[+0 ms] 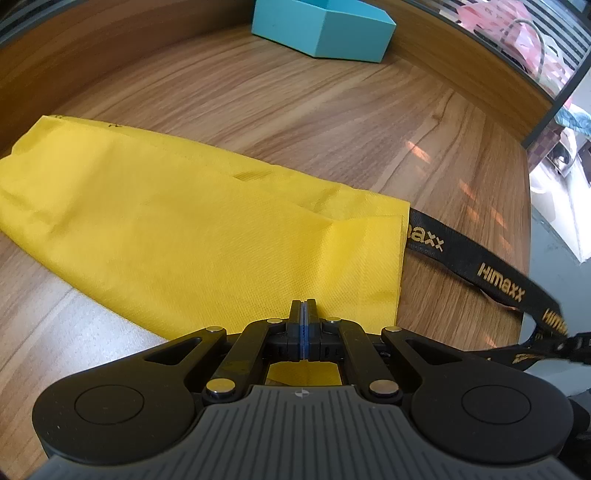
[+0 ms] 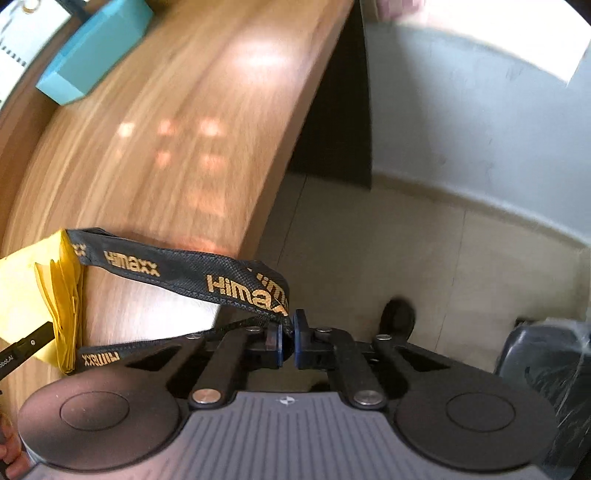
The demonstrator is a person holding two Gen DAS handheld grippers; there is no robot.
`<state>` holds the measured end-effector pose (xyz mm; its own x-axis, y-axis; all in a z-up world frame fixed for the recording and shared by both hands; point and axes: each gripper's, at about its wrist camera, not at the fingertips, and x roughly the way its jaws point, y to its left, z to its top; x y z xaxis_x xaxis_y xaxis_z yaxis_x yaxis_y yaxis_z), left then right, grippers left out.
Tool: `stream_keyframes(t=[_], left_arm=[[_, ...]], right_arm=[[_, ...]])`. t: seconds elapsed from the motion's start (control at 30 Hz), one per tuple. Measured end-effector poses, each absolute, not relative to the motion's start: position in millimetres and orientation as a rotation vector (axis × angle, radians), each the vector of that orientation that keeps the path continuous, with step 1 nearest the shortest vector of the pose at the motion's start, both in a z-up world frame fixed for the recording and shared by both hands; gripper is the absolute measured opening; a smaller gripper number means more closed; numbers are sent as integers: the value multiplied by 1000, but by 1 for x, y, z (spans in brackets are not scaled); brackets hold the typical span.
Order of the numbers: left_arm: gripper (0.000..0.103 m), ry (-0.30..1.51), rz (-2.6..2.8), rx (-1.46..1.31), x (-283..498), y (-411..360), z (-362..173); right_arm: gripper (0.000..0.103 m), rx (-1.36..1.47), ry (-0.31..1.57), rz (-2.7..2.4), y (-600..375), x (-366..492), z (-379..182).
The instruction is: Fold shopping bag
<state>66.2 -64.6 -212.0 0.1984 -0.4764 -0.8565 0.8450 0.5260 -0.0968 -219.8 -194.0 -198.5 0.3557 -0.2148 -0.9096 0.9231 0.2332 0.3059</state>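
Yellow shopping bag (image 1: 192, 221) lies folded flat on the wooden table (image 1: 332, 110), well short of the teal box (image 1: 325, 26), whose inside is hidden. Left gripper (image 1: 303, 306) clenches the bag's near edge; right gripper (image 2: 289, 325) pinches its black strap (image 2: 184, 273).

Daylight floods both fisheye views, leaving pale glare patches on the wooden bench (image 2: 192, 122). The right wrist view is smeared by motion blur; the left is sharp. Edges bow strongly.
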Motion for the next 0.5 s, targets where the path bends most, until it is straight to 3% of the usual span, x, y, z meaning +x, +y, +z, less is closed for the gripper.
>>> stream_keyframes(t=[0.37,0.5], left_arm=[[2,974,-980,461,64,-61,-211],[2,972,-978,461,63,-61,-211]], right_arm=[[5,437,760,-943,-150,-195,-138],[5,529,788,-918,-163,-198,-141]])
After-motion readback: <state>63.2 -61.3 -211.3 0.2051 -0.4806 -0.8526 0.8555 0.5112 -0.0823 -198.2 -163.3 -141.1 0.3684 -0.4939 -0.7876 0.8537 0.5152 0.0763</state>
